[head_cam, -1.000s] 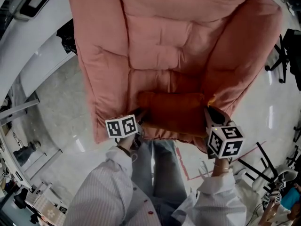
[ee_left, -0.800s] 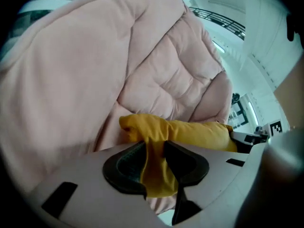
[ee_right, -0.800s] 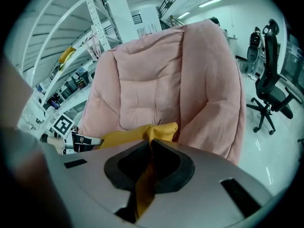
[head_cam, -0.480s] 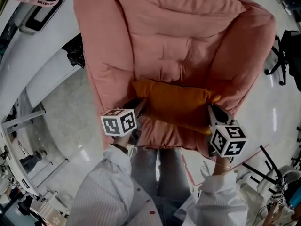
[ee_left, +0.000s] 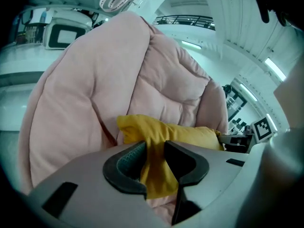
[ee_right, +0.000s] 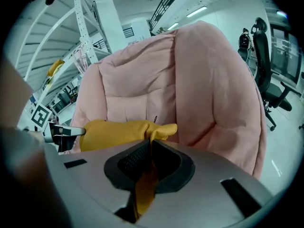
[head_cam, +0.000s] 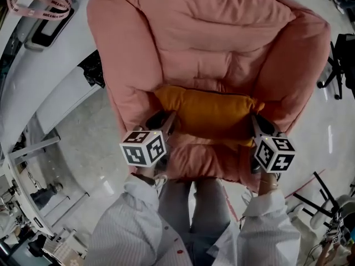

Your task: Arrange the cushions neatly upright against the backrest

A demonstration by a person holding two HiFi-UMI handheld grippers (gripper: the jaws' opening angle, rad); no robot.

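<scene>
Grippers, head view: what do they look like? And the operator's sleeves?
Left gripper and right gripper each carry a white cube with black square markers. Bodies are grey; each claw is dark with a textured pad. Sleeves are long, light, finely striped.

My head view looks steeply down on the pink chair (head_cam: 222, 32). Both gripper views look close at its yellow cushion (head_cam: 213, 112).

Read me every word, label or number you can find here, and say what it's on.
The pink ribbon at upper left: white lettering, too blurred to read.
The cube on the left gripper and the cube on the right gripper: black-and-white square patterns only, no letters or digits.
The orange cushion and pink chair: no text.
</scene>
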